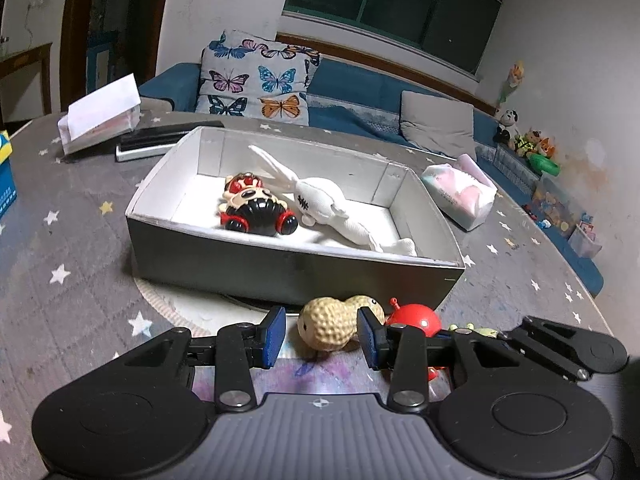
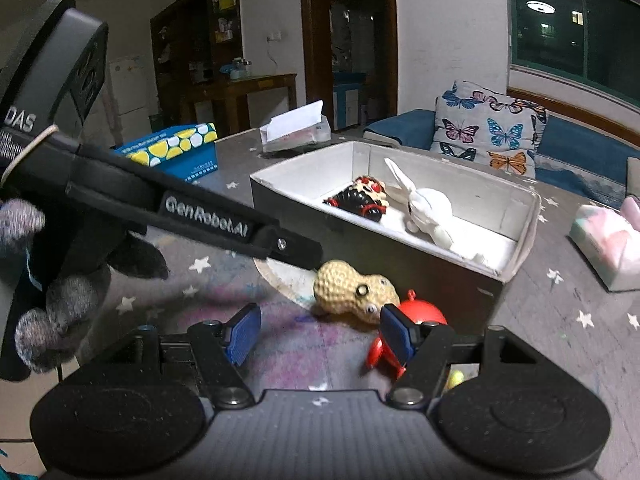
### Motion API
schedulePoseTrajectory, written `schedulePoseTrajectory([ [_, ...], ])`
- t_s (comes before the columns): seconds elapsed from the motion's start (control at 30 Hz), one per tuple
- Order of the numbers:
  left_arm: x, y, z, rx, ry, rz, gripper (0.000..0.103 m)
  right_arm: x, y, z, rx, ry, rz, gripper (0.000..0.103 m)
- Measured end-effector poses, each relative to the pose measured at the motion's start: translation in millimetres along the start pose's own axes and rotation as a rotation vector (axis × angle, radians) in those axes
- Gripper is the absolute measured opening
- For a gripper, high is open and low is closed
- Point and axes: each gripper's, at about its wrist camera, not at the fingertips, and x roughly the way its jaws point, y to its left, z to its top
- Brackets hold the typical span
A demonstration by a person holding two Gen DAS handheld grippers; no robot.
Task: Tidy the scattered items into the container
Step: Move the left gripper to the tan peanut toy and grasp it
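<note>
Pickup step: left gripper (image 1: 322, 330) straddles the peanut toy (image 1: 326, 322) with jaws wide, closure needed before lifting to the box (image 1: 280, 268); right gripper (image 2: 320, 334) wide, empty.

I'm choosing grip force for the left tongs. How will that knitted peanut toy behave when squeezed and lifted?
The peanut toy looks crocheted and stuffed, so it will probably compress rather than crack between the open left tongs. Its bumpy yarn surface should resist slipping on the ribbed blue pads. Its rounded two-lobed shape, lying on the table, may roll if nudged off-centre.
</note>
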Motion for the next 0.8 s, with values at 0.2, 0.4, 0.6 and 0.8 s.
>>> schedulePoseTrajectory([
  [0.2,3.9,10.0,-7.7,-0.048,0.019,-0.013,0.041,-1.4,-3.6,-10.8,0.024,0.015,-0.015,0.068],
  [0.4,6.3,17.3,-11.1,-0.076,0.027,-0.019,0.041,4.3,-6.4,-7.8,0.038,0.004,-0.018,0.068],
  [0.6,7.0,19.7,-7.1,-0.079,0.017,-0.031,0.041,7.3,-5.5,-8.8,0.042,-0.011,-0.022,0.072],
  [0.8,14.0,24.2,-1.9,-0.1,0.017,-0.046,0.041,3.3,-13.4,-6.8,0.053,-0.023,-0.041,0.072],
])
